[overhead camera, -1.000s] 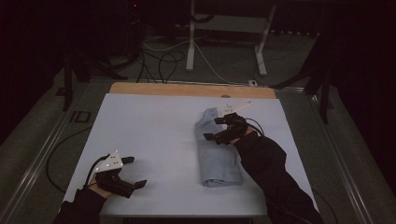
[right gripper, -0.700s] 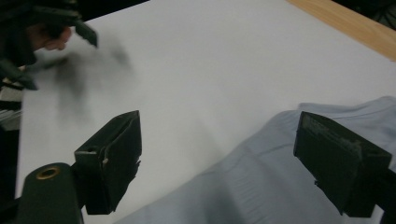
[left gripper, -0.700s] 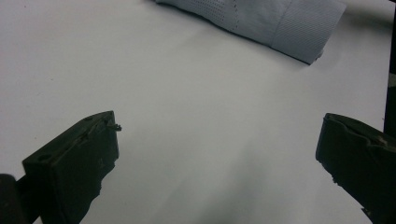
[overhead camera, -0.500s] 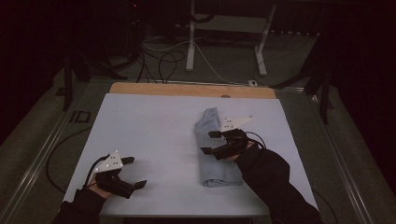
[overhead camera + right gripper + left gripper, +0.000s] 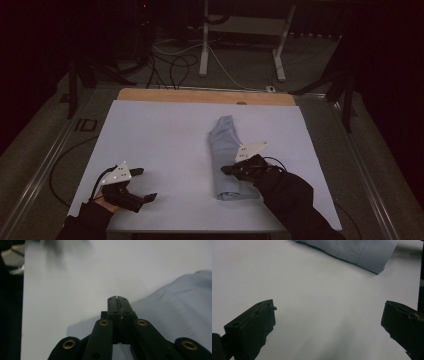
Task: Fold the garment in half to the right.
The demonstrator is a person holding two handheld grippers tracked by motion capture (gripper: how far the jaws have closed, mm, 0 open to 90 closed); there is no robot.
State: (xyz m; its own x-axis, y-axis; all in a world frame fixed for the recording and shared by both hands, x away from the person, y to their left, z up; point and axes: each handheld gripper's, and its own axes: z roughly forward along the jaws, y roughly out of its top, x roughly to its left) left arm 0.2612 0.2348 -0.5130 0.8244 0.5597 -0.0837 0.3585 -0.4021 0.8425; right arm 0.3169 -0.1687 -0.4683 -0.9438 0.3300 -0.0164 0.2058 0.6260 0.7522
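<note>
A pale blue folded cloth [image 5: 225, 140] lies lengthwise on the white table cover [image 5: 160, 135], right of centre. My right gripper [image 5: 223, 170] hovers over the cloth's near half and points left. In the right gripper view its jaws have just been closing and now meet flat at the tips [image 5: 117, 298] with nothing between them; the cloth [image 5: 180, 305] lies below and to the right. My left gripper [image 5: 146, 184] rests near the front left edge, open over bare cover. In the left gripper view, the left gripper [image 5: 329, 306] has wide-set jaws, and the cloth's end [image 5: 352, 250] shows far ahead.
A wooden strip [image 5: 200, 95] runs along the table's far edge. Beyond it, cables [image 5: 175, 65] and a white stand's legs [image 5: 205, 45] sit on the dark floor. Metal rails [image 5: 45, 165] flank the table on both sides.
My right gripper has moved along the cloth toward the near edge and dropped slightly, and its jaws have gone from wide apart to closed. The left gripper has stayed put.
</note>
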